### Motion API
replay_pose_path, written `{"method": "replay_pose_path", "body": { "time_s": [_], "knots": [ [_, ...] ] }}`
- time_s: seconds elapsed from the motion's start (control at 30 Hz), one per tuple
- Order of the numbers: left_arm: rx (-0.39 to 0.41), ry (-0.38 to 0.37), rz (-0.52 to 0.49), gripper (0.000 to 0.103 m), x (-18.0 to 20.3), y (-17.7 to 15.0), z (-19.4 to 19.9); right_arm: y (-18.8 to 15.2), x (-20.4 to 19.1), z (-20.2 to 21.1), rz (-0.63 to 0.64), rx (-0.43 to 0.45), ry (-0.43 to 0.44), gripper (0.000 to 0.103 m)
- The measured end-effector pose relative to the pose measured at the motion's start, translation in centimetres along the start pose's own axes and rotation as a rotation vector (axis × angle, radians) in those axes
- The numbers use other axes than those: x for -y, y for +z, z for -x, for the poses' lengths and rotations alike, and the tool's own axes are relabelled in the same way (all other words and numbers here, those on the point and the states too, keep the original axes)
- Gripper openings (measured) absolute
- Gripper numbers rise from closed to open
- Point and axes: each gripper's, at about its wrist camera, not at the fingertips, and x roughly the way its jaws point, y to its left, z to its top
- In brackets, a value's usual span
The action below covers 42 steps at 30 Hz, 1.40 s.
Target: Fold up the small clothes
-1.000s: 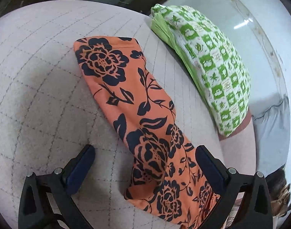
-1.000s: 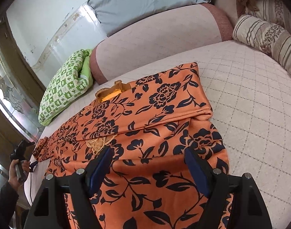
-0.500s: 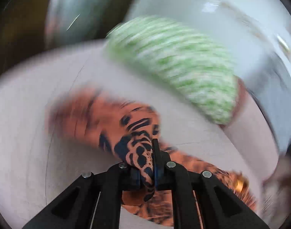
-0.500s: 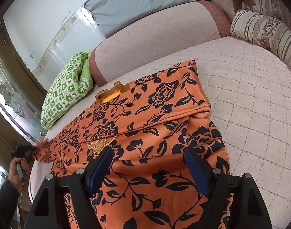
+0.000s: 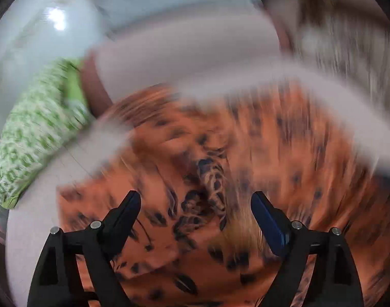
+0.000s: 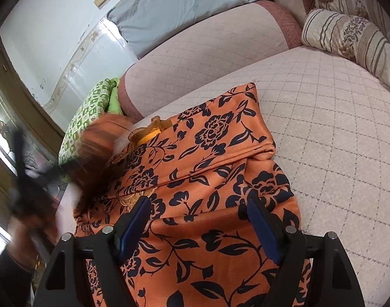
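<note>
An orange garment (image 6: 215,143) with dark blue flowers lies spread on the quilted bed (image 6: 335,117), its right sleeve folded in across the body. My left gripper (image 5: 195,195) hovers over the garment (image 5: 284,153) in a strongly blurred view. Its jaws are opening, and nothing is pinched between them. In the right wrist view the left gripper (image 6: 23,163) is a dark blur at the left, beside a blurred orange sleeve (image 6: 100,143) above the garment's left side. My right gripper (image 6: 198,202) stands open low over the garment's near part, its pads apart from the cloth.
A green patterned pillow (image 6: 90,112) lies at the bed's far left corner. A pink padded headboard (image 6: 207,48) runs behind the garment, with a grey pillow (image 6: 174,7) on top. Striped pillows (image 6: 348,38) lie at the far right. Bare quilt lies right of the garment.
The left gripper shut on the left sleeve's end and swung it fast across toward the garment's body. Its jaws now stand apart again. The right gripper has stayed in place.
</note>
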Motion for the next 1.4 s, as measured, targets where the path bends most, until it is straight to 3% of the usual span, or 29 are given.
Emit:
{"method": "replay_pose_path", "body": {
  "time_s": [0.1,0.2,0.3,0.37,0.43,0.53,0.67,0.77,0.8,0.83,0.9,0.93,1.0,1.1,1.13,1.17,1.2,1.23,1.27,1.3,1.37,1.4],
  "knots": [
    [-0.006,0.017,0.033,0.088,-1.4,-2.8,0.4,0.1,-0.1,0.4,0.005,0.006,0.011,0.08],
    [0.077,0.02,0.164,0.088,-6.2,-4.5,3.9,0.3,-0.4,0.6,0.006,0.01,0.018,0.08],
    [0.124,0.147,0.301,0.089,-11.8,-6.6,5.8,1.0,-1.6,0.7,0.019,-0.001,0.033,0.08],
    [0.078,0.227,0.369,0.089,-14.2,-7.9,4.9,1.7,-3.5,-0.1,0.079,-0.021,0.038,0.08],
    [-0.001,0.307,0.438,0.089,-15.9,-9.7,3.6,2.9,-6.0,-1.8,0.163,-0.048,-0.017,0.08],
    [-0.059,0.274,0.546,0.089,-17.3,-11.2,1.0,4.8,-12.5,-6.6,0.368,-0.151,-0.068,0.08],
    [-0.075,0.221,0.59,0.089,-17.8,-11.6,-0.3,3.7,-21.8,-13.8,0.682,-0.273,-0.164,0.08],
    [-0.08,0.144,0.668,0.089,-19.3,-12.6,-0.5,3.1,-24.7,-20.1,0.766,-0.355,-0.288,0.078],
    [-0.076,0.136,0.673,0.089,-19.1,-12.4,-0.7,2.9,-24.7,-22.6,0.779,-0.399,-0.356,0.071],
    [-0.077,0.136,0.666,0.089,-18.9,-12.3,-0.8,2.7,-24.3,-24.4,0.781,-0.443,-0.403,0.048],
    [-0.076,0.146,0.662,0.089,-18.9,-12.2,-0.9,3.4,-23.9,-24.6,0.713,-0.442,-0.398,0.011],
    [-0.077,0.15,0.66,0.089,-18.7,-12.3,-0.9,4.2,-24.1,-23.5,0.701,-0.386,-0.414,0.007],
    [-0.076,0.153,0.665,0.089,-18.7,-12.3,-0.9,6.5,-23.3,-19.6,0.582,-0.255,-0.375,0.008],
    [-0.074,0.153,0.667,0.089,-18.7,-12.2,-0.9,8.2,-17.5,-13.4,0.269,-0.093,-0.343,0.012],
    [-0.074,0.154,0.667,0.089,-18.7,-12.2,-0.7,7.7,-15.4,-12.6,0.189,-0.079,-0.35,0.017],
    [-0.074,0.158,0.665,0.09,-18.7,-12.2,-0.7,6.7,-12.7,-12.2,0.095,-0.092,-0.333,0.031],
    [-0.074,0.159,0.665,0.09,-18.9,-12.3,-0.5,5.7,-10.6,-12.4,0.044,-0.136,-0.31,0.038],
    [-0.073,0.159,0.665,0.09,-18.9,-12.3,-0.6,4.3,-8.4,-13.1,0.005,-0.218,-0.312,0.043],
    [-0.072,0.158,0.666,0.09,-18.8,-12.3,-0.5,3.8,-7.3,-13.1,-0.021,-0.234,-0.297,0.045],
    [-0.071,0.157,0.667,0.09,-18.8,-12.3,-0.6,3.5,-6.6,-12.4,-0.047,-0.209,-0.25,0.048],
    [-0.074,0.16,0.665,0.09,-18.7,-12.3,-0.7,3.7,-6.2,-11.2,-0.085,-0.18,-0.203,0.073],
    [-0.075,0.163,0.664,0.09,-18.7,-12.3,-0.7,4.0,-6.2,-10.9,-0.09,-0.174,-0.179,0.076]
  ]
}}
